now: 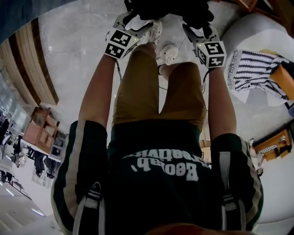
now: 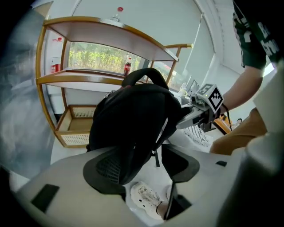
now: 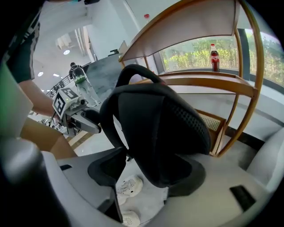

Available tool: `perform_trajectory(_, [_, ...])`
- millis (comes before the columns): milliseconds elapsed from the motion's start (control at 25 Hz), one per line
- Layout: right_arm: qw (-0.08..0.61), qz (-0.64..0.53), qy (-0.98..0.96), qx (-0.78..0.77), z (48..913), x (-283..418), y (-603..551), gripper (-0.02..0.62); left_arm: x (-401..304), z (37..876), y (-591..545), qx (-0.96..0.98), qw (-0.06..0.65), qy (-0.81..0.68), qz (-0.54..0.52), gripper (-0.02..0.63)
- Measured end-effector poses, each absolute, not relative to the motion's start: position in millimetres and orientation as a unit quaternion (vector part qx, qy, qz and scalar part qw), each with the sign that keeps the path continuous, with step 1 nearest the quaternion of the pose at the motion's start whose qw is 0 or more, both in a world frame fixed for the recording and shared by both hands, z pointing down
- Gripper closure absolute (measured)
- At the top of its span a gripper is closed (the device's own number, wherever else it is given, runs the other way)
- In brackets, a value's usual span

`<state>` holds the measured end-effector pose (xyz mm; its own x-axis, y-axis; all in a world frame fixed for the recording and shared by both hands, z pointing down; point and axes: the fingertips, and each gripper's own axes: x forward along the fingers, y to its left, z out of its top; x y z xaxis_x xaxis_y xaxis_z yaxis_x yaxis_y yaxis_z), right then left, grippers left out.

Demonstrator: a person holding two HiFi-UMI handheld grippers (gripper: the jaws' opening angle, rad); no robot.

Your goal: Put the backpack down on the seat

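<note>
Backpack [image 2: 133, 119] blocks straight ahead, shelf unit [image 2: 102, 37] behind it, floor [image 1: 78, 55] below open bar 2 shoes [image 1: 169, 54]

Pale marble floor [image 1: 73, 55] underfoot, and daylight pours through the window [image 3: 191, 53] behind a curved wooden shelf unit [image 2: 106, 33]. A red-labelled bottle [image 3: 214, 56] stands on its middle shelf, with a cane-sided compartment [image 2: 73, 124] at the bottom.

Head view's top edge cuts off most of the backpack [image 1: 167, 9], and its base seems hidden too
</note>
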<state>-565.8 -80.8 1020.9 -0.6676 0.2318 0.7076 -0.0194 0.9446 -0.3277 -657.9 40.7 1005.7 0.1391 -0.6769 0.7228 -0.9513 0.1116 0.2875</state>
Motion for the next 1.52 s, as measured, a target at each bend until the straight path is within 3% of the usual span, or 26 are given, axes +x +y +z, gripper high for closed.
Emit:
perform_trajectory(360, [0.399,0.144,-0.901,-0.086,1044,-588,-65,0.345,-652,1030,15,0.658,0.403,-0.621,0.139,0.325])
perform_trajectory(400, [0.398,0.139,-0.903,-0.081,1045,-593,-66,0.345,-652,1030,9,0.66,0.397,-0.623,0.138,0.337])
perform_trajectory(440, [0.396,0.13,-0.906,-0.075,1044,-597,-66,0.349,-652,1030,4,0.662,0.388,-0.624,0.145,0.404])
perform_trajectory(480, [0.395,0.12,-0.908,-0.071,1042,-599,-67,0.485,-652,1031,1,0.666,0.377,-0.624,0.156,0.446])
perform_trajectory(560, [0.393,0.11,-0.91,-0.071,1038,-600,-65,0.522,-652,1029,0,0.674,0.359,-0.62,0.18,0.502])
perform_trajectory(1520, [0.368,0.167,-0.908,-0.109,822,-606,-49,0.529,-647,816,-5,0.747,0.33,-0.539,0.204,0.525])
